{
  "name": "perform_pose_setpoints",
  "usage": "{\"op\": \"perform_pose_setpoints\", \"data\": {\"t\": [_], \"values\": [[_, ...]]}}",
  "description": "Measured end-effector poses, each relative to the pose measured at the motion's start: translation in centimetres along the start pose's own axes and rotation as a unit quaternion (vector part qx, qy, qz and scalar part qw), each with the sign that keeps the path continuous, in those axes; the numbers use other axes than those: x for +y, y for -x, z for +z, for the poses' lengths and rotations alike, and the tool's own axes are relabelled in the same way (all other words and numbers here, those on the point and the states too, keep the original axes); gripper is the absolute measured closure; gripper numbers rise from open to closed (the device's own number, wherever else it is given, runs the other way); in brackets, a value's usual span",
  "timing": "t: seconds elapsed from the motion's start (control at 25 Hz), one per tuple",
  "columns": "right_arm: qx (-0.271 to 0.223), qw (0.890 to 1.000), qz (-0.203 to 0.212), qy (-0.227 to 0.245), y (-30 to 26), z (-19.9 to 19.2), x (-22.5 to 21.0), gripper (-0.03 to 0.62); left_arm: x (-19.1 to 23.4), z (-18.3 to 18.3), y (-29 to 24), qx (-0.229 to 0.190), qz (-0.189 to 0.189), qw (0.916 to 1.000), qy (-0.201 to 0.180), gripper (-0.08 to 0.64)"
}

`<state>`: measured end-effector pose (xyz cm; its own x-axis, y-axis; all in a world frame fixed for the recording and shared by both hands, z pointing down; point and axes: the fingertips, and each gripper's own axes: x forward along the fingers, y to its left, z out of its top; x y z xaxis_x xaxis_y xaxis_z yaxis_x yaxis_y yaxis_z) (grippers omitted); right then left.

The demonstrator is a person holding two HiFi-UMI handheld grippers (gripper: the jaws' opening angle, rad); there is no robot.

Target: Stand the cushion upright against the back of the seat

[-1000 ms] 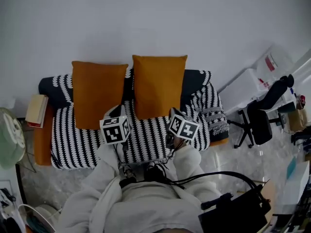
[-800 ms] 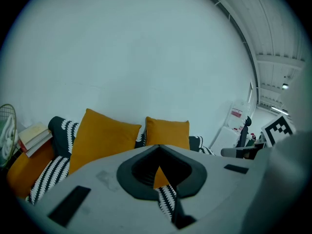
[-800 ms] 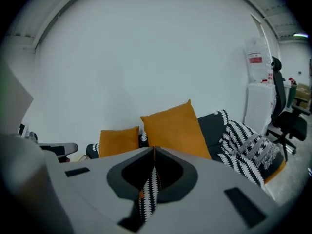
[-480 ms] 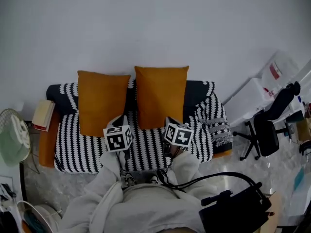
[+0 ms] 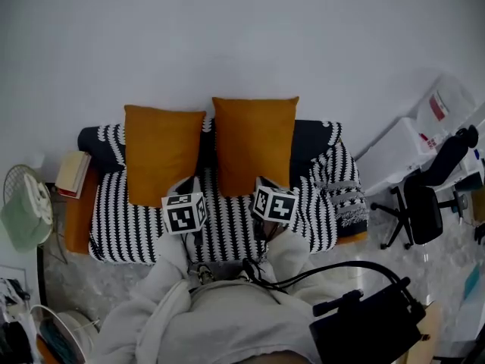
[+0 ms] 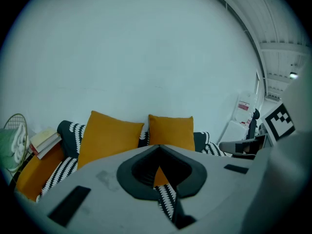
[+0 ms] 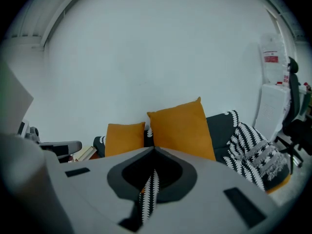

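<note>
Two orange cushions stand upright against the back of a sofa covered with a black-and-white striped throw [image 5: 227, 226]. The left cushion [image 5: 163, 154] [image 6: 109, 138] [image 7: 124, 138] and the right cushion [image 5: 254, 144] [image 6: 171, 133] [image 7: 183, 128] lean side by side. My left gripper [image 5: 189, 186] [image 6: 158, 147] hovers over the seat's front, below the left cushion, shut and holding nothing. My right gripper [image 5: 261, 184] [image 7: 154, 150] hangs below the right cushion, also shut and holding nothing. Neither touches a cushion.
Books [image 5: 73, 174] lie on the sofa's orange left end, with a fan [image 5: 26, 211] beside it. A black office chair [image 5: 424, 203] and white boxes [image 5: 409, 139] stand to the right. A black device [image 5: 371, 328] sits near my right side.
The head view has shifted slightly, and the two marker cubes have come a little closer together. The cushions have stayed put against the sofa back.
</note>
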<state>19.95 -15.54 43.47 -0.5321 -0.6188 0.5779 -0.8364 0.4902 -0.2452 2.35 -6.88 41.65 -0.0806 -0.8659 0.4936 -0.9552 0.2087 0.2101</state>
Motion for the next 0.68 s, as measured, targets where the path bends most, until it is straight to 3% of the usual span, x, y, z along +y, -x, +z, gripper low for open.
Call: {"op": "perform_pose_setpoints", "data": {"t": [0.68], "values": [[-0.005, 1.000, 0.009, 0.004, 0.2, -0.7, -0.8, 0.531, -2.1, -0.7, -0.6, 0.003, -0.013, 0.9999, -0.002, 0.555]]}}
